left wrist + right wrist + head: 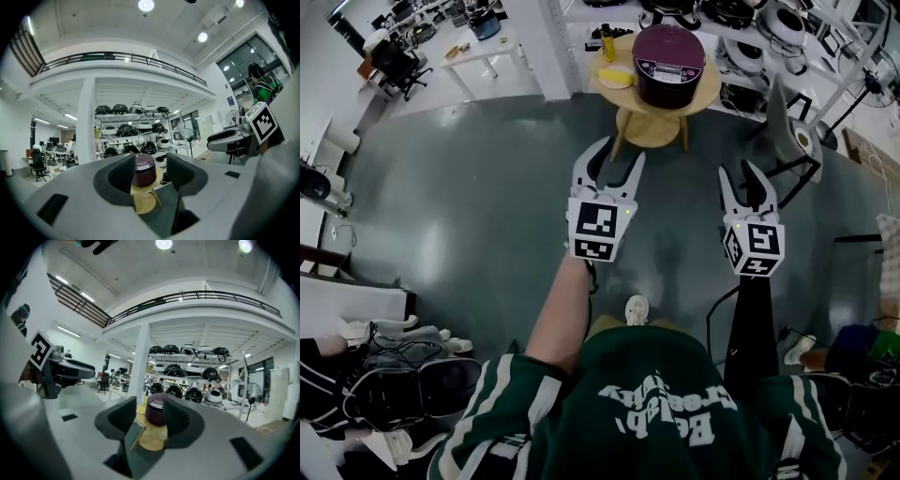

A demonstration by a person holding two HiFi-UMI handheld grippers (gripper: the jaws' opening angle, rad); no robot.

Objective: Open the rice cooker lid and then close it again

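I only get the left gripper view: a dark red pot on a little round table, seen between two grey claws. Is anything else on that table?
Observer: Yes. The head view shows a yellow bottle and a pale yellow dish beside the rice cooker on the table.
Operator: What is the other claw doing?
Observer: The right gripper has its jaws apart with nothing between them; it points at the cooker too.
Operator: Are they near it?
Observer: No. The left gripper and the right one both hang over grey floor, short of the table.
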